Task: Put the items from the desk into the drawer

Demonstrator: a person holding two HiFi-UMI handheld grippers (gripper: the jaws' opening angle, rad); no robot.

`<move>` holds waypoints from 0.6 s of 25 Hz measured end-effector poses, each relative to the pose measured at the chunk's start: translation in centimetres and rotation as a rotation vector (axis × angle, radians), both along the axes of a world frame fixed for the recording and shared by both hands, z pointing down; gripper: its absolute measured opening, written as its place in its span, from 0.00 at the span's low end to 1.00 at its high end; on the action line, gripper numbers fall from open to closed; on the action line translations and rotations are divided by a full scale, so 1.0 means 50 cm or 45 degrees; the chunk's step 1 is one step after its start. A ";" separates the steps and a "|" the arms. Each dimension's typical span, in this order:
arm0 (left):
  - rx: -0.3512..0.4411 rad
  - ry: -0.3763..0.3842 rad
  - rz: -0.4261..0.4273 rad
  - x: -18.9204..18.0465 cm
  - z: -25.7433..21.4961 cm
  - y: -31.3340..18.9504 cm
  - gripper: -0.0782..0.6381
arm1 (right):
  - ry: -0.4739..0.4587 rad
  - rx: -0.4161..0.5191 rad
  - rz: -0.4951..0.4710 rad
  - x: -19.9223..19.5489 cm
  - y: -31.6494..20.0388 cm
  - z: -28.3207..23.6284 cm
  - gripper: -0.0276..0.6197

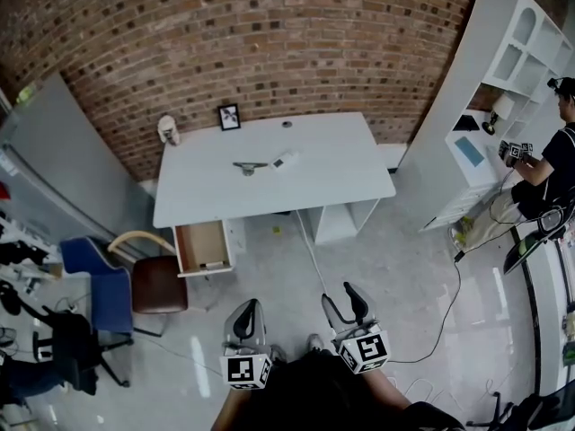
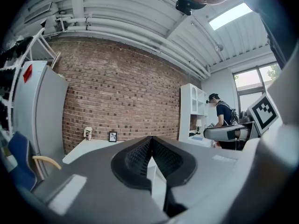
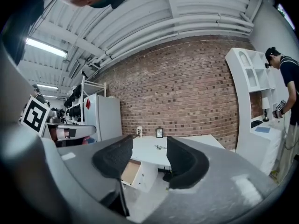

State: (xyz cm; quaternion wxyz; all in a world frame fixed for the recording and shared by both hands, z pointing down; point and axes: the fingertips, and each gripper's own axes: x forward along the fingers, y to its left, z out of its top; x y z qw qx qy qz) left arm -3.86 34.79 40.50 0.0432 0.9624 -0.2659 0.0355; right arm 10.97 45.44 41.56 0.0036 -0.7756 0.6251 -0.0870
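A white desk [image 1: 269, 182] stands against the brick wall, well ahead of both grippers. On it lie a dark pair of glasses [image 1: 249, 166], a small pale item [image 1: 286, 160], a tiny round thing [image 1: 287, 124], a framed picture [image 1: 229, 116] and a small figurine [image 1: 168, 130]. The wooden drawer [image 1: 203, 247] at the desk's left front is pulled out. My left gripper [image 1: 245, 321] is shut with nothing in it; its pads meet in the left gripper view [image 2: 151, 146]. My right gripper [image 1: 345, 302] is open and empty, framing the desk [image 3: 150, 147] and drawer [image 3: 131, 171].
A brown chair [image 1: 158, 284] and a blue chair [image 1: 94, 281] stand left of the drawer. A grey fridge [image 1: 63, 160] is at the far left. At the right, a person [image 1: 552, 160] stands by a white shelf unit [image 1: 503, 88]. A cable [image 1: 440, 321] runs across the floor.
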 end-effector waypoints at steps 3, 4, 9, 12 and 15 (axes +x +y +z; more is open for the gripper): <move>-0.004 -0.011 -0.009 0.019 -0.002 0.004 0.14 | -0.007 -0.005 -0.017 0.016 0.003 0.005 0.40; -0.002 -0.006 -0.012 0.026 -0.001 0.007 0.14 | -0.010 -0.008 -0.024 0.022 0.004 0.008 0.40; 0.001 0.012 -0.041 0.061 -0.007 0.016 0.14 | -0.014 -0.025 -0.056 0.057 0.019 0.021 0.40; -0.002 0.017 -0.064 0.079 -0.005 0.023 0.14 | -0.013 -0.039 -0.083 0.078 0.029 0.032 0.40; 0.009 0.009 -0.090 0.096 -0.009 0.031 0.14 | -0.014 -0.045 -0.118 0.101 0.036 0.040 0.40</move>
